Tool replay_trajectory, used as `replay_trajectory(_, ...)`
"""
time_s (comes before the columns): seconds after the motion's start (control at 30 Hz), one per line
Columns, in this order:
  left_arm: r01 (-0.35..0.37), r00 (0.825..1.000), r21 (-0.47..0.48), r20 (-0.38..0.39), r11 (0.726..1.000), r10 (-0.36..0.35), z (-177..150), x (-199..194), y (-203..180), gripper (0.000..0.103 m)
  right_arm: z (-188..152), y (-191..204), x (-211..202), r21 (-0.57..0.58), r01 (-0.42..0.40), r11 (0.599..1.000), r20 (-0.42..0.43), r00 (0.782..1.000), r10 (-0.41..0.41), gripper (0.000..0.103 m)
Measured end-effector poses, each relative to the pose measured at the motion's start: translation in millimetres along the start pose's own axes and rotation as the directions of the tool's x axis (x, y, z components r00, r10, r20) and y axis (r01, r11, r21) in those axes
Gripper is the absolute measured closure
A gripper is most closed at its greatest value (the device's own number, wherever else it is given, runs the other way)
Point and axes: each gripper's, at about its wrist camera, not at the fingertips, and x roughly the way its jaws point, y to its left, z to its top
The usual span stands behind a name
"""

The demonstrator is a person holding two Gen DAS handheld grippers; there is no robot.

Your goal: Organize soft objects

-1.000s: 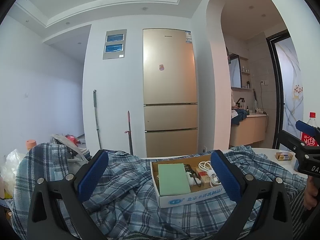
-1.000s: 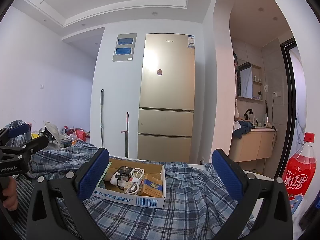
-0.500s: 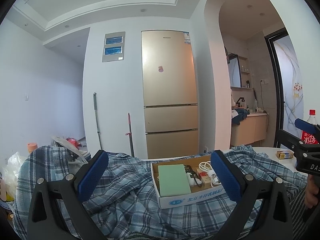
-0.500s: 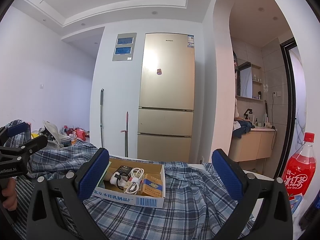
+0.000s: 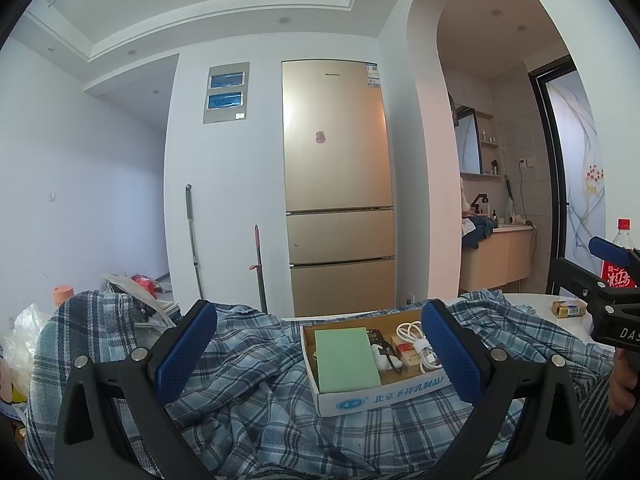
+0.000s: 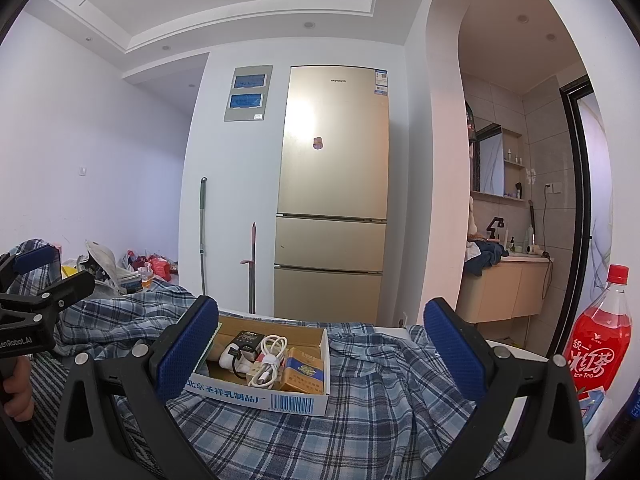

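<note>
A blue plaid shirt (image 5: 256,392) lies spread and rumpled over the white table; it also shows in the right wrist view (image 6: 360,412). A small cardboard box (image 5: 380,394) sits on top of it, holding a green pad, a white cable and small packets; the right wrist view shows the box (image 6: 264,398) too. My left gripper (image 5: 318,356) is open and empty, held above the shirt with the box between its fingers in view. My right gripper (image 6: 320,354) is open and empty, also above the shirt just short of the box.
A red iced-tea bottle (image 6: 598,340) stands at the table's right edge. A small yellow packet (image 5: 568,308) lies on the bare white table (image 5: 532,306). A gold fridge (image 5: 338,184) and two mop handles stand behind. Bags and clutter sit on the floor at left (image 5: 132,292).
Both grippers stay open and nearly still. The left wrist view has shifted slightly; the shirt and box have not moved.
</note>
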Motion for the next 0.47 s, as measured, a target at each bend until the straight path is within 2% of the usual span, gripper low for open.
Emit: replay_trajectory(0.47, -0.002, 1.000, 0.003, 0.005, 1.000, 0.002, -0.1, -0.9, 1.4, 0.000, -0.3, -0.1, 0.0, -0.001, 0.000, 1.000, 0.001, 1.000, 0.000, 0.000)
